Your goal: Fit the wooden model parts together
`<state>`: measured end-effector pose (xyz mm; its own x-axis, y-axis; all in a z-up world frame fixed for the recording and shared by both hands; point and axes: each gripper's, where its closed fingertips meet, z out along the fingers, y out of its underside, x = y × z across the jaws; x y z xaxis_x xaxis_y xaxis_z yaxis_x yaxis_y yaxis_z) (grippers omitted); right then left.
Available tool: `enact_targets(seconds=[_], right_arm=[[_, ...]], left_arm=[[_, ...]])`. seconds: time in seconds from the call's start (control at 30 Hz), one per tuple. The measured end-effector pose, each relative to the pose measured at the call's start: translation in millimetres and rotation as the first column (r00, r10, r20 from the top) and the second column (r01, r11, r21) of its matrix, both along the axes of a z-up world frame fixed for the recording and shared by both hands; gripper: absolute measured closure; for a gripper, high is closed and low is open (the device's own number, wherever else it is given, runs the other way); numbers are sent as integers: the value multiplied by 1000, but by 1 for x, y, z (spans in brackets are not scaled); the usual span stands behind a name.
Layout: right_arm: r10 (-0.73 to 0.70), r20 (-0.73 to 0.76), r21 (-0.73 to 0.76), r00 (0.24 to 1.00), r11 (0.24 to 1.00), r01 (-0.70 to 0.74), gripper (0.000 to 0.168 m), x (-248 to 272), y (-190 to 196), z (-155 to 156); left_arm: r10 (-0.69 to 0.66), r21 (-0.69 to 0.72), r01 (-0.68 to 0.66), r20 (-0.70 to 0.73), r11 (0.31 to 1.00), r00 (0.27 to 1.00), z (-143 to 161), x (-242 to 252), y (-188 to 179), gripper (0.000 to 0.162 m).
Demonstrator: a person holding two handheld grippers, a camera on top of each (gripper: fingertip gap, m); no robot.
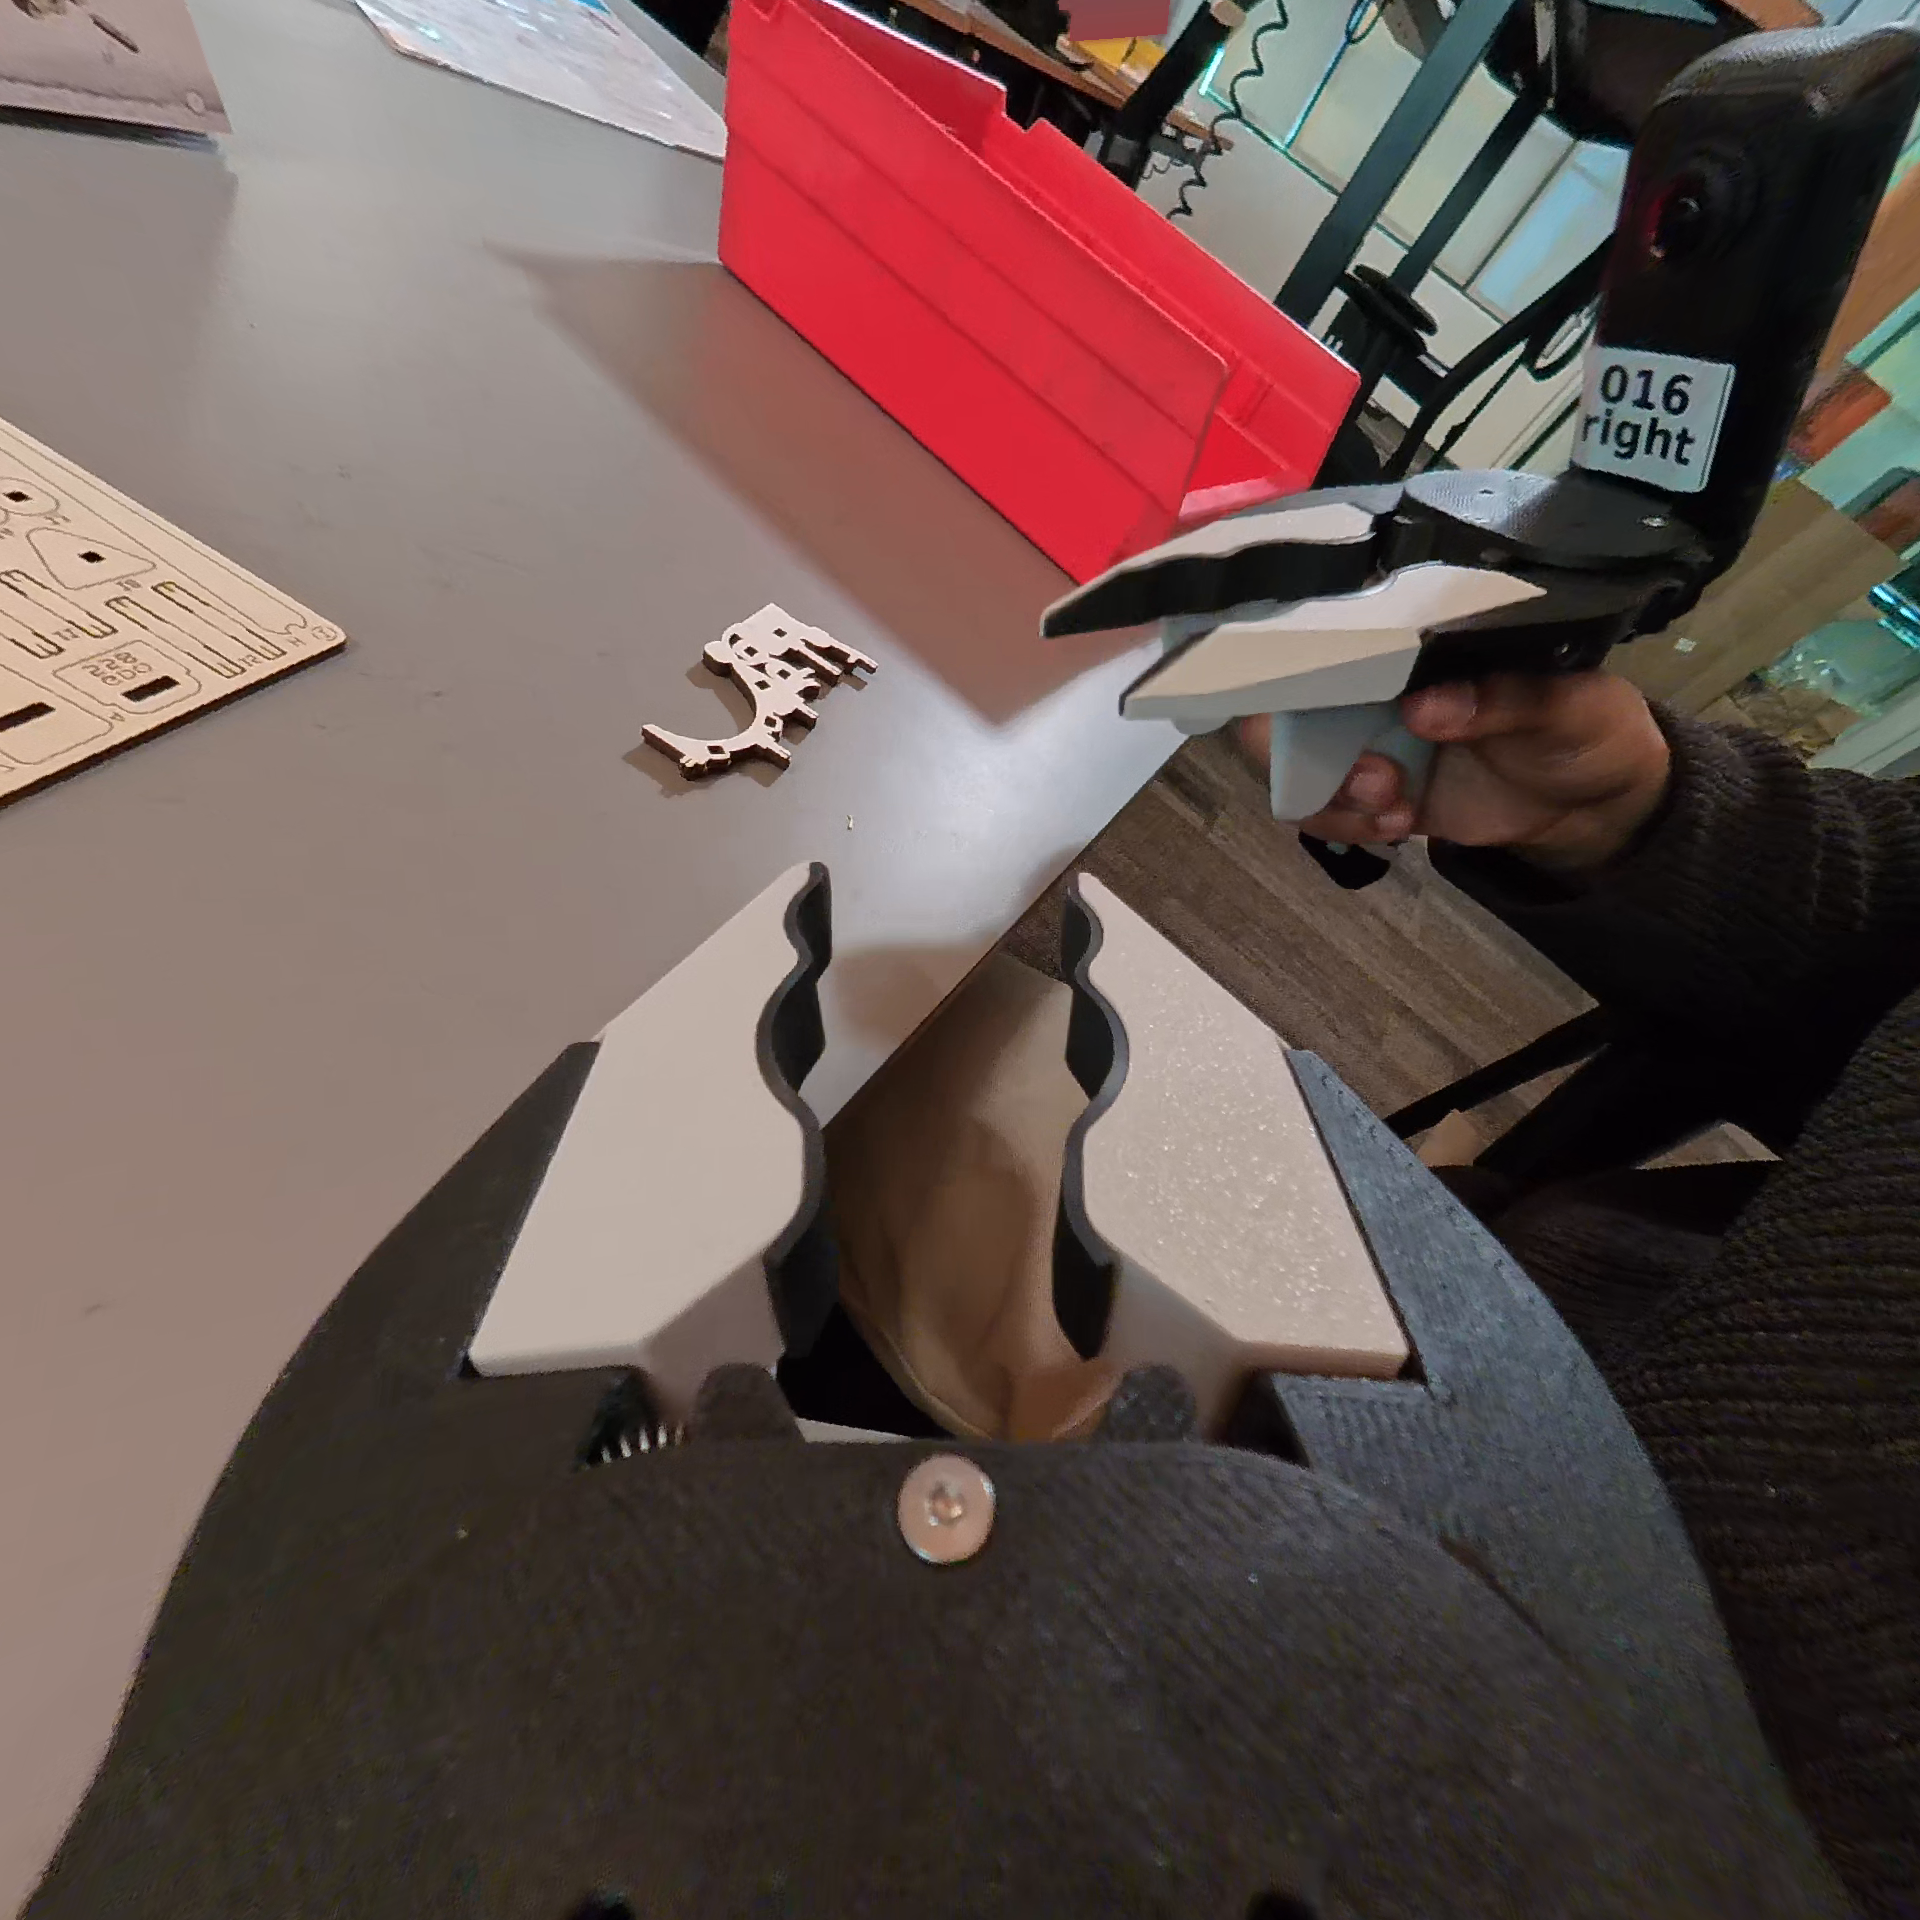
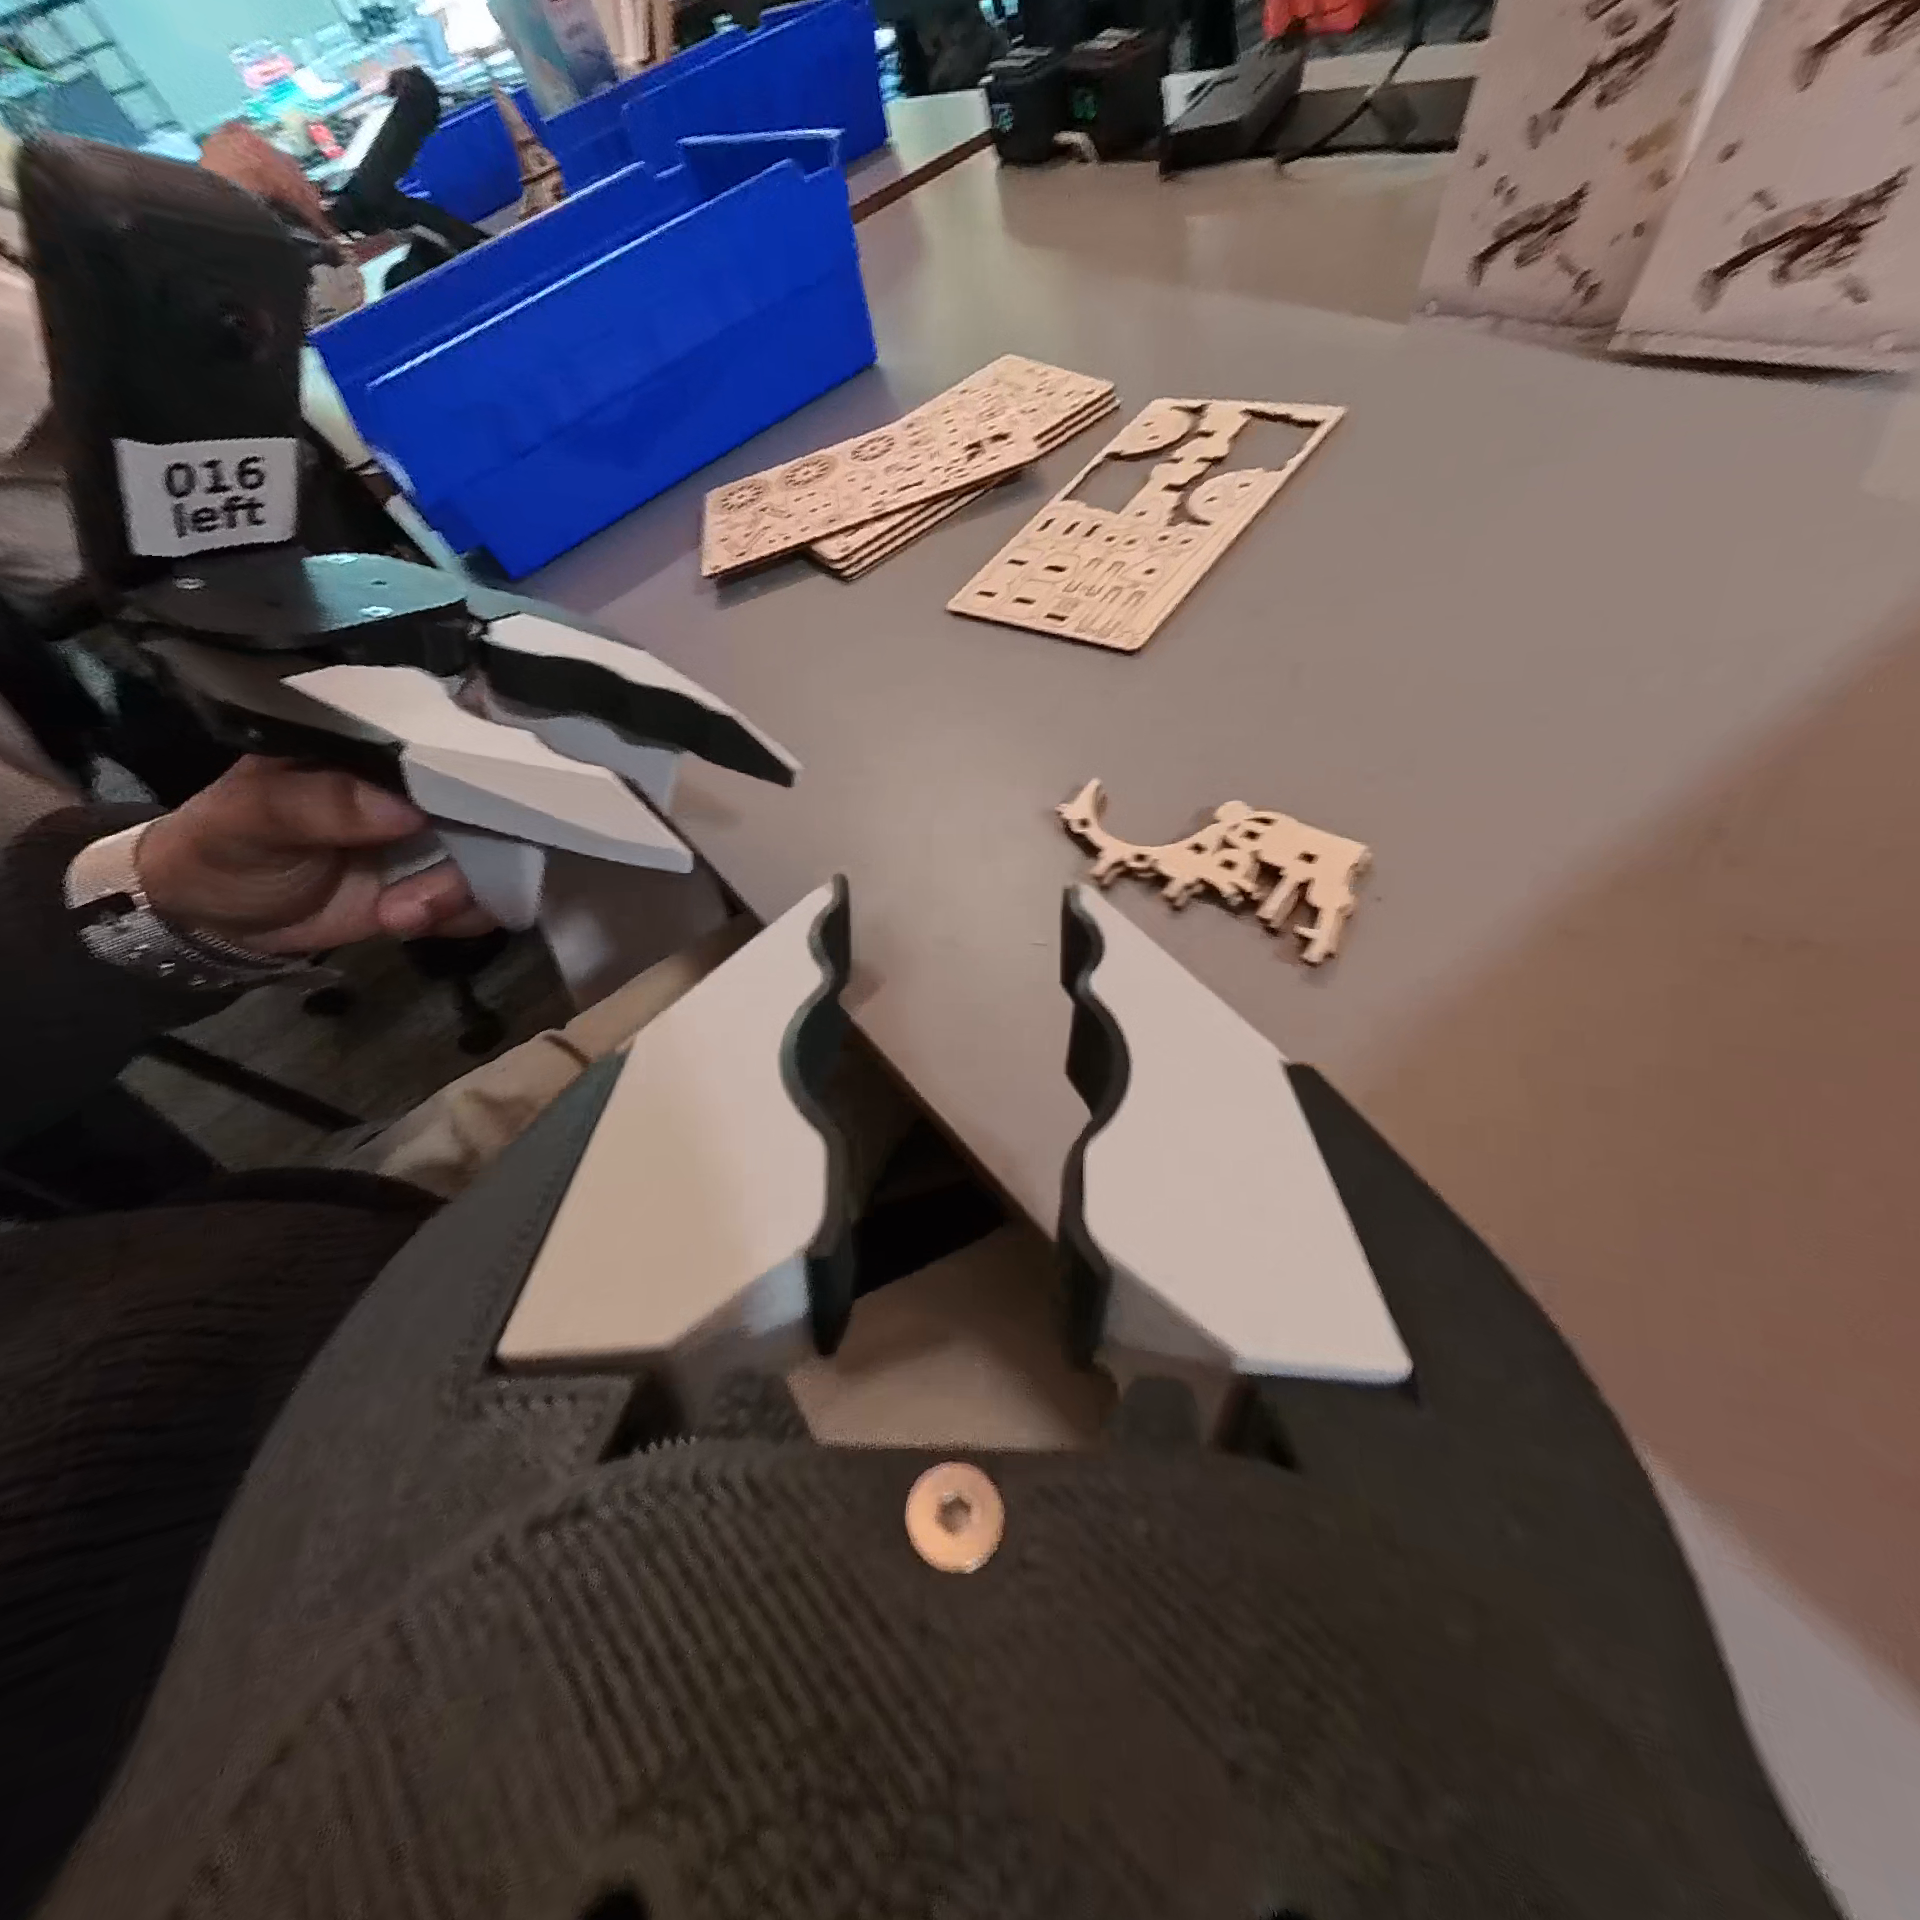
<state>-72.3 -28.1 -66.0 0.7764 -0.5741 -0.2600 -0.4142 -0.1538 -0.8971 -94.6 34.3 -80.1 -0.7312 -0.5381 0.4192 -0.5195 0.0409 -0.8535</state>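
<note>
A small flat wooden model piece (image 1: pixel 764 686) lies on the grey table (image 1: pixel 364 343) near its front edge; it also shows in the right wrist view (image 2: pixel 1226 868). My left gripper (image 1: pixel 951 883) is open and empty, just above the table edge, short of the piece. My right gripper (image 2: pixel 956 894) is open and empty too, at the edge, with the piece ahead to its right. Each gripper shows in the other's view: the right one (image 1: pixel 1086 665) at the upper right, the left one (image 2: pixel 743 816) at the left, both held by hands.
A wooden parts sheet (image 2: pixel 1143 525) and a stack of sheets (image 2: pixel 904 468) lie farther back; the sheet's corner (image 1: pixel 135 613) shows at the left. A red bin (image 1: pixel 997 281) and blue bins (image 2: pixel 623 353) stand on the table. Printed sheets (image 2: pixel 1683 177) stand behind.
</note>
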Motion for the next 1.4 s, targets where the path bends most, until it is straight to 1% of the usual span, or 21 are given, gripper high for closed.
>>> enact_targets(seconds=[0.07, 0.1, 0.13, 0.2, 0.27, 0.33, 0.37, 0.43, 0.5, 0.53, 0.57, 0.63, 0.7, 0.77, 0.83, 0.93, 1.03, 1.27, 1.4], right_arm=[[28, 3, 28, 1000, 999, -28, 126, -5, 5, 4], [23, 11, 36, 1000, 999, -23, 122, -5, 6, 6], [17, 14, 37, 1000, 999, -18, 122, -5, 5, 7], [26, -6, 20, 1000, 999, -26, 125, -5, 6, 2], [91, -72, -5, 993, 996, -92, 124, -15, 12, -11], [160, -102, -11, 982, 987, -162, 123, -27, 20, -16], [177, -78, -9, 981, 984, -179, 122, -31, 23, -13], [185, -9, -17, 983, 983, -185, 115, -33, 25, -6], [165, 37, -3, 986, 986, -165, 110, -30, 24, 1], [158, 37, 24, 987, 987, -159, 107, -29, 24, 5], [155, 23, 62, 988, 986, -156, 104, -28, 24, 9], [141, -24, 154, 990, 979, -136, 101, -25, 22, 18], [122, -55, 212, 991, 971, -107, 97, -21, 18, 23], [120, -64, 221, 991, 970, -103, 96, -19, 17, 23], [131, -63, 187, 989, 975, -118, 93, -22, 20, 17], [143, -38, 128, 989, 982, -137, 91, -26, 23, 10], [130, -7, 87, 991, 988, -129, 90, -24, 22, 8], [120, -10, 81, 993, 990, -119, 91, -23, 20, 8], [87, -8, 26, 996, 996, -87, 93, -17, 15, 0]], left_arm=[[-12, 7, 11, 9, 1000, 1000, 0, -1, -1, 117], [-21, 10, 21, 15, 1000, 1000, 0, -3, -3, 114], [-45, 11, 44, 22, 999, 999, 1, -6, -6, 106], [-97, 30, 97, 32, 995, 995, 0, -14, -14, 99], [-114, 25, 113, 61, 993, 992, 3, -17, -21, 91], [-99, -33, 102, 76, 994, 992, 13, -16, -21, 86], [-84, -66, 89, 71, 994, 994, 18, -14, -18, 83], [-75, -95, 79, 46, 992, 996, 17, -11, -13, 83], [-98, -101, 101, 33, 990, 995, 16, -13, -15, 75], [-109, -125, 113, 36, 986, 993, 21, -14, -17, 72], [-115, -168, 121, 45, 978, 992, 29, -15, -17, 65], [-103, -292, 116, 60, 949, 993, 50, -15, -10, 54], [-68, -350, 80, 48, 933, 997, 56, -8, 3, 55], [-45, -350, 54, 33, 935, 998, 54, -4, 8, 55], [-52, -348, 64, 44, 935, 998, 56, -6, 7, 55], [-86, -329, 111, 89, 938, 992, 60, -14, 3, 48], [-83, -315, 110, 98, 943, 992, 59, -15, 3, 44], [-88, -298, 109, 84, 948, 993, 54, -14, 0, 46], [-98, -287, 115, 75, 951, 992, 51, -15, -2, 48]])
